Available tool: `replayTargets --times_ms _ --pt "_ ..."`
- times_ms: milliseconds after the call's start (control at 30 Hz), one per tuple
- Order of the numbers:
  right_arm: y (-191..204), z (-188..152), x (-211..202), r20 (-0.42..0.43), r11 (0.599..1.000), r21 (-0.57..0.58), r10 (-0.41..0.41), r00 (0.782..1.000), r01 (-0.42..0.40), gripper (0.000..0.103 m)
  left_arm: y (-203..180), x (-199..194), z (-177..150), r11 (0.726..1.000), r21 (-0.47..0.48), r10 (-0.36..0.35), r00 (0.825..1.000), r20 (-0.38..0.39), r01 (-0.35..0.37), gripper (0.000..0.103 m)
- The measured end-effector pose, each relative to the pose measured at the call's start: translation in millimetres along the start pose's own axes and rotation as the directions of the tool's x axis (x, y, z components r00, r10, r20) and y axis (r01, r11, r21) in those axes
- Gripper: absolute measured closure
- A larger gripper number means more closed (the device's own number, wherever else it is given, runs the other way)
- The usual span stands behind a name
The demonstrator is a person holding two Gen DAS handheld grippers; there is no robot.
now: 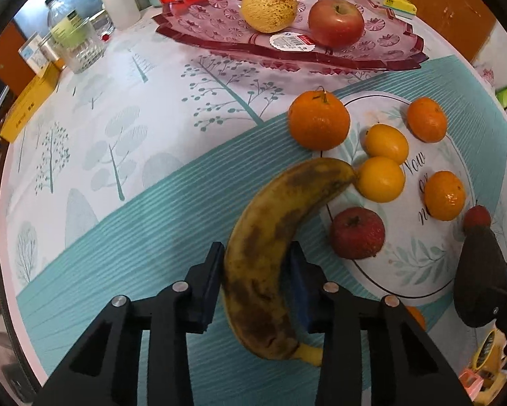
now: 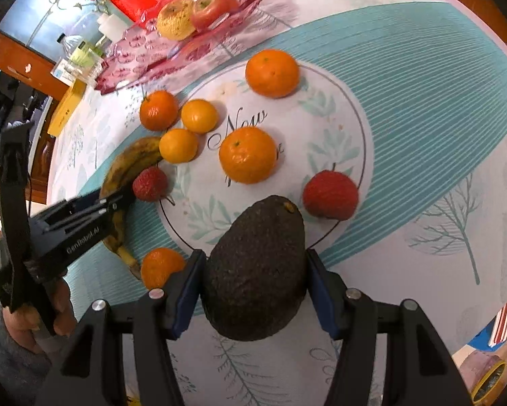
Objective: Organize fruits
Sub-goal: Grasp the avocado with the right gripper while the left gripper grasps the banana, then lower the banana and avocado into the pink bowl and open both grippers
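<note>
**Both my grippers clamped on fruit above the bench; the pink tray waits at the far side.**

Left to right: my left gripper (image 1: 256, 270) has its fingers pressed shut on the lower half of the speckled banana (image 1: 273, 253), which lies on the bench cloth (image 1: 135, 237) with its tip touching a small yellow citrus (image 1: 381, 179). My right gripper (image 2: 253, 287) is clamped on the dark avocado (image 2: 256, 267). Risks, as I judge them: the overripe banana may bruise or split under the squeeze, and lifting it could nudge that citrus into a roll; the avocado, gripped across its broad belly, could slip. Count: one banana, one avocado, four orange mandarins, two yellow citrus, two red bumpy fruits loose; one pear (image 1: 268, 7) and one apple (image 1: 336, 22) already in the pink glass tray (image 1: 371, 57).
</note>
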State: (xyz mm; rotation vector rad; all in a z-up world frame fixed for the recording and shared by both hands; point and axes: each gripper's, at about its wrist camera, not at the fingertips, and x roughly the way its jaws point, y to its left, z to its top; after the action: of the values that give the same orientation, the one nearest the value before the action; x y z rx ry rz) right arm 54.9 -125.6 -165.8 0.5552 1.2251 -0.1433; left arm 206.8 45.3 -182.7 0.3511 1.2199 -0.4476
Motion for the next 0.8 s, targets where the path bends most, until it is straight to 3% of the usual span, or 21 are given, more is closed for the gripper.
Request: replayTargets --times_ms 367,800 --pt "-1.8 -2.1 -32.9 0.055 1.0 -0.021 0.023 0.998 -0.022 0.044 7.7 -28.6 -22.8 0.995 -0.1 -0.027 1.0 0.014 0.028 0.07" --pt "21.8 9.9 -69.8 0.138 0.995 -0.101 0.033 0.99 -0.02 0.044 5.3 -94.7 -16.4 0.991 -0.109 -0.067 0.987 0.144 0.083 0.07"
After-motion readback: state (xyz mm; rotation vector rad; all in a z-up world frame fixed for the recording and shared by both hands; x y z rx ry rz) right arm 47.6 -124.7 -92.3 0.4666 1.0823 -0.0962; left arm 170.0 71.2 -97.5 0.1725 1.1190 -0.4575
